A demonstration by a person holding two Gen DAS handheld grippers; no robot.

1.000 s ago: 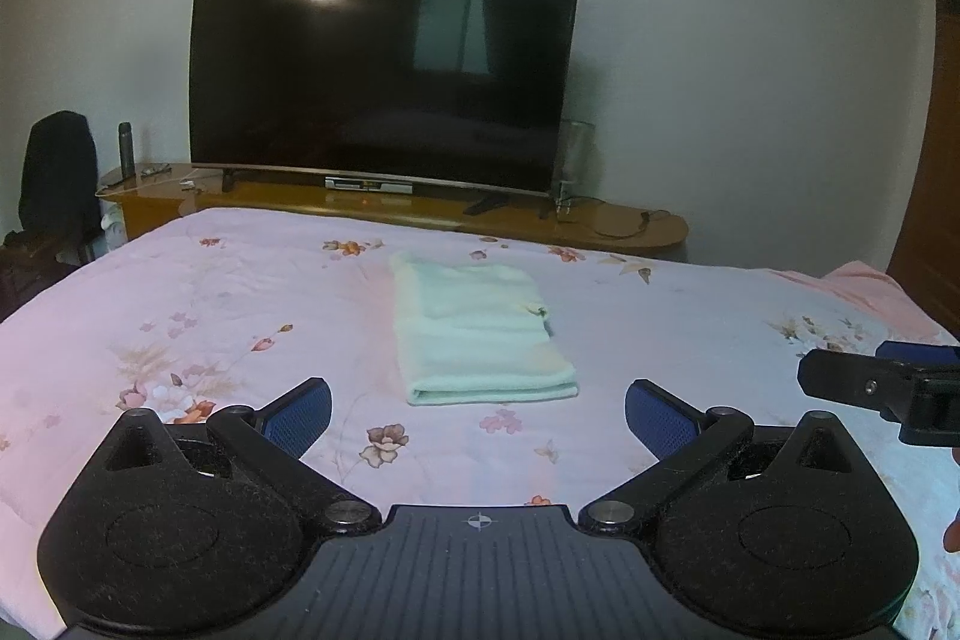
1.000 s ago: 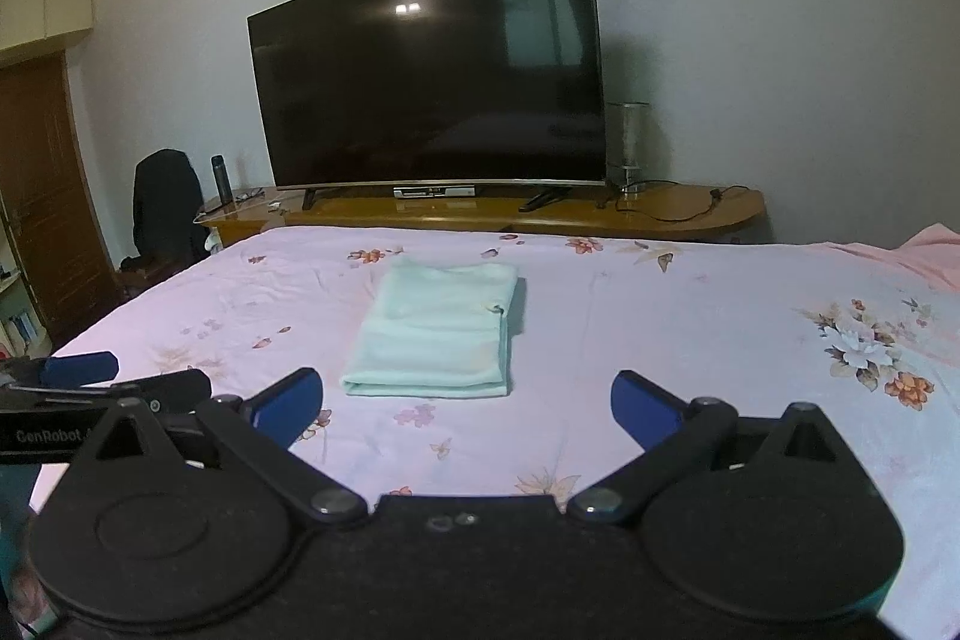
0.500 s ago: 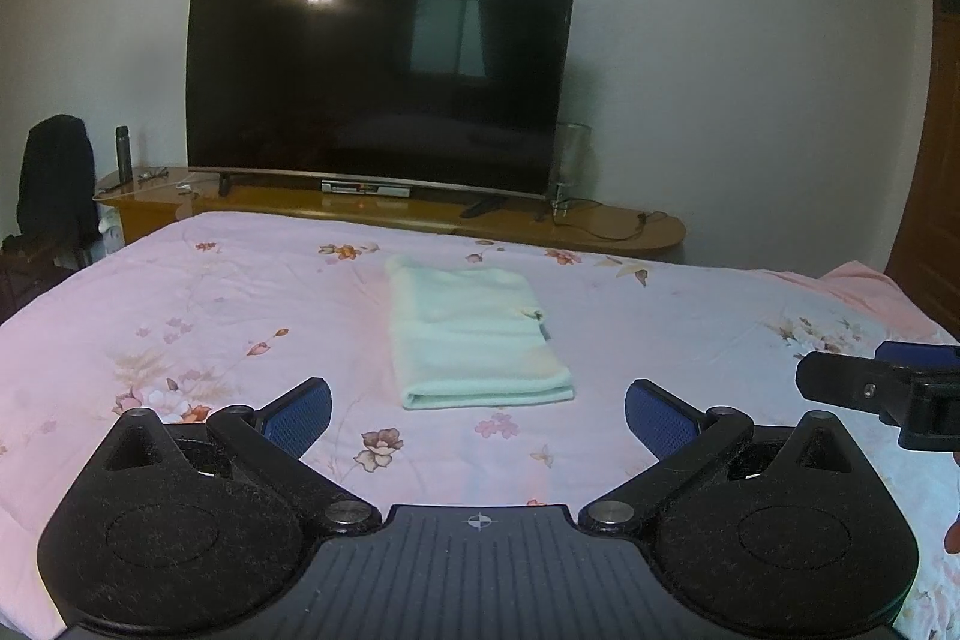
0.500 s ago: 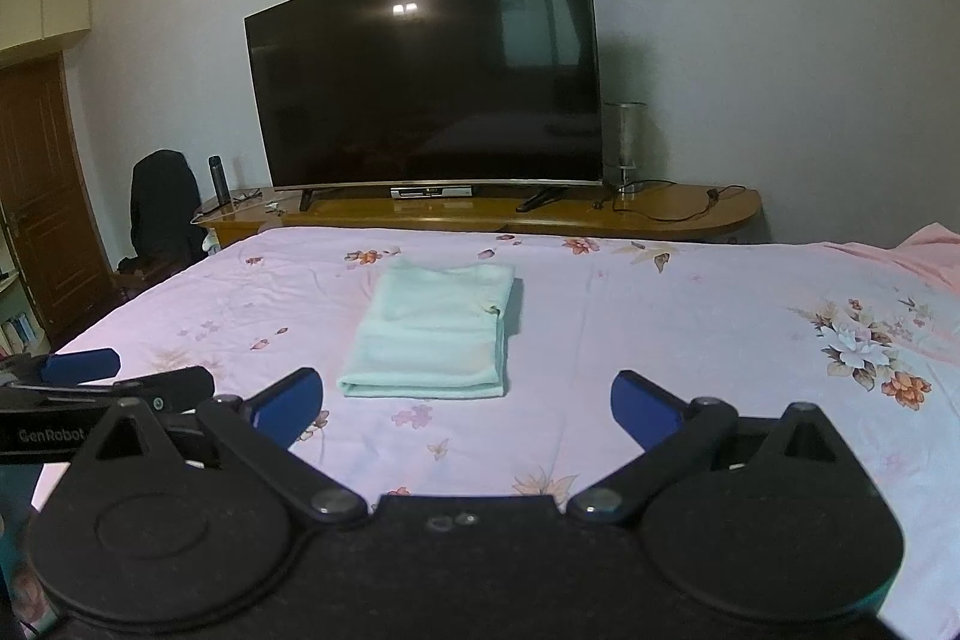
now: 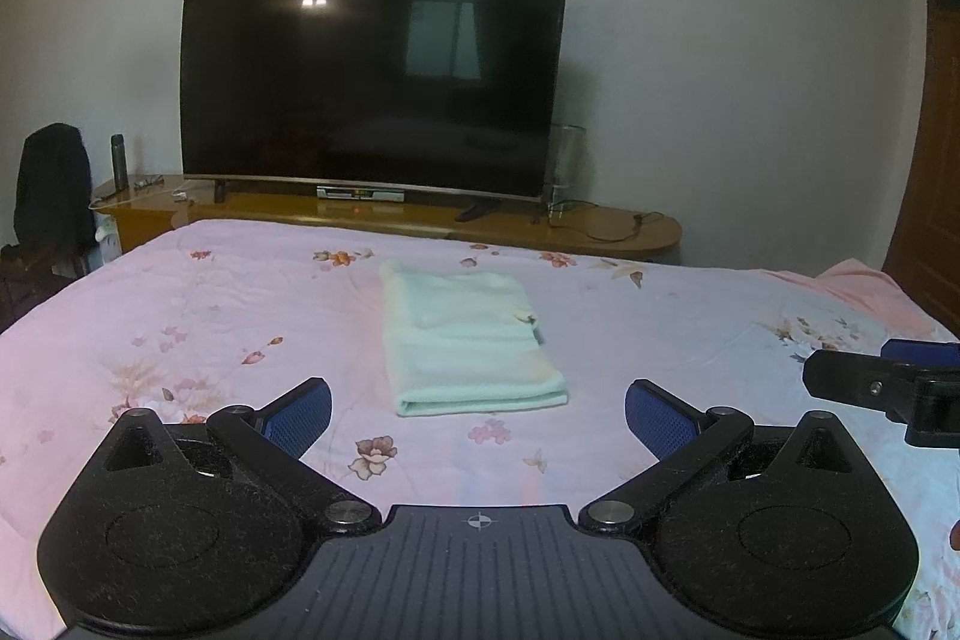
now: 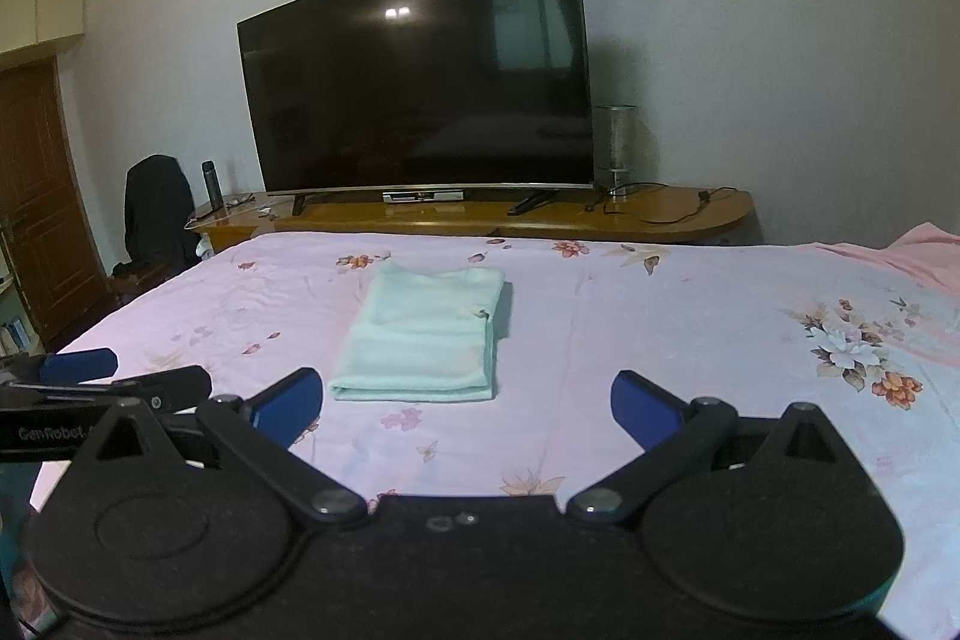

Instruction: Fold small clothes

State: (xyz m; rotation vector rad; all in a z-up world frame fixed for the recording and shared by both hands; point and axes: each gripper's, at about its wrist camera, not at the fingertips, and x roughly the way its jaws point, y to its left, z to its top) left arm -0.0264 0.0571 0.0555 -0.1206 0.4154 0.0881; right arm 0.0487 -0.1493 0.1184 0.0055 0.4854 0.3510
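A pale green garment [image 5: 465, 337] lies folded into a neat rectangle on the pink flowered bed [image 5: 180, 316]; it also shows in the right wrist view [image 6: 423, 337]. My left gripper [image 5: 478, 415] is open and empty, hovering above the bed just short of the garment's near edge. My right gripper [image 6: 467, 403] is open and empty too, at about the same distance from the garment. Each gripper shows at the edge of the other's view: the right one [image 5: 888, 388] and the left one [image 6: 102, 382].
A large dark TV [image 5: 372, 76] stands on a wooden console [image 5: 600, 232] beyond the bed's far edge. A black chair [image 5: 51, 196] and a dark bottle [image 5: 118, 160] are at the far left. A pink cloth [image 6: 924, 253] lies at the bed's right edge. Wooden doors flank the room.
Both grippers have drawn back slightly from the folded garment and risen a little. Both stay open; the garment has not moved.
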